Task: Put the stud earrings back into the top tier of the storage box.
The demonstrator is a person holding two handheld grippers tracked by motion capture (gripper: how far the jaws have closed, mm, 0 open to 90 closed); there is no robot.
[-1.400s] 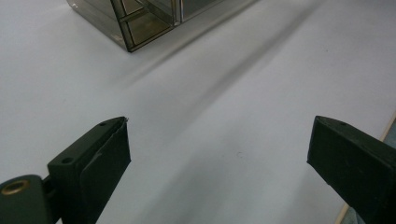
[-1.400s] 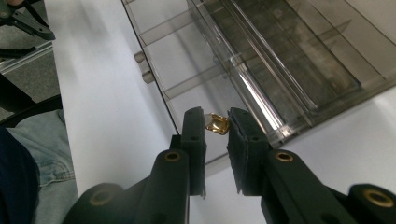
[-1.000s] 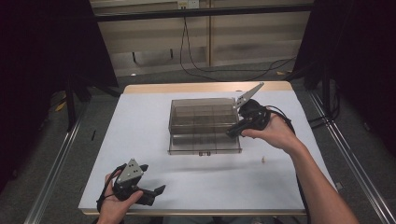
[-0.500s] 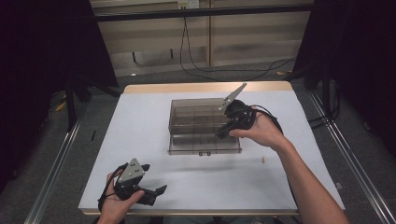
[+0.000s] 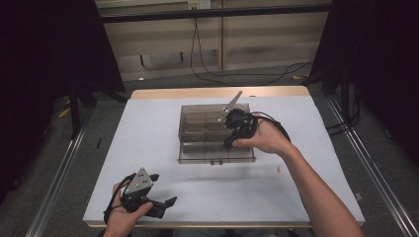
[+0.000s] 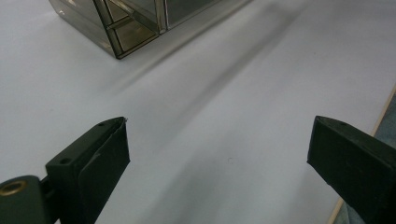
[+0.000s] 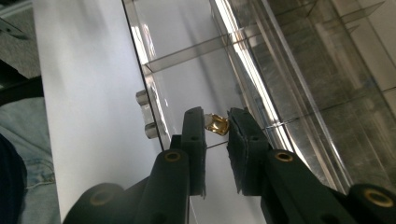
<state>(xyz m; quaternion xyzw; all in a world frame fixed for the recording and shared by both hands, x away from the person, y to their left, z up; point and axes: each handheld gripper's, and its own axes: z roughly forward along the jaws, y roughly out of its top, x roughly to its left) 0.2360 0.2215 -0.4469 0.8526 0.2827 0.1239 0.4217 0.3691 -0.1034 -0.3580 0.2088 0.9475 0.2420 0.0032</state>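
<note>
1. High view: a person at a white table (image 5: 148,128) holds a gripper in each hand, with a clear plastic box (image 5: 197,143) of divided compartments near the table's middle.
2. Right gripper (image 5: 231,142) reaches down into the box's right side, its grey plate tilted up behind it; the right hand (image 5: 264,138) wraps the handle and a black cable loops over the wrist.
3. Right gripper view: the two black jaws are nearly together, pinching a small gold-coloured piece (image 7: 217,124) at their tips, just above a compartment by the box's near wall, where a latch (image 7: 145,114) sticks out.
4. Left gripper (image 5: 165,203) rests low at the table's near left corner in the left hand (image 5: 123,212), well apart from the box.
5. Left gripper view: its jaws stand wide apart with nothing between them, bare tabletop below and a corner of the box beyond.
6. A tiny pale speck (image 5: 278,169) lies on the table right of the box.
</note>
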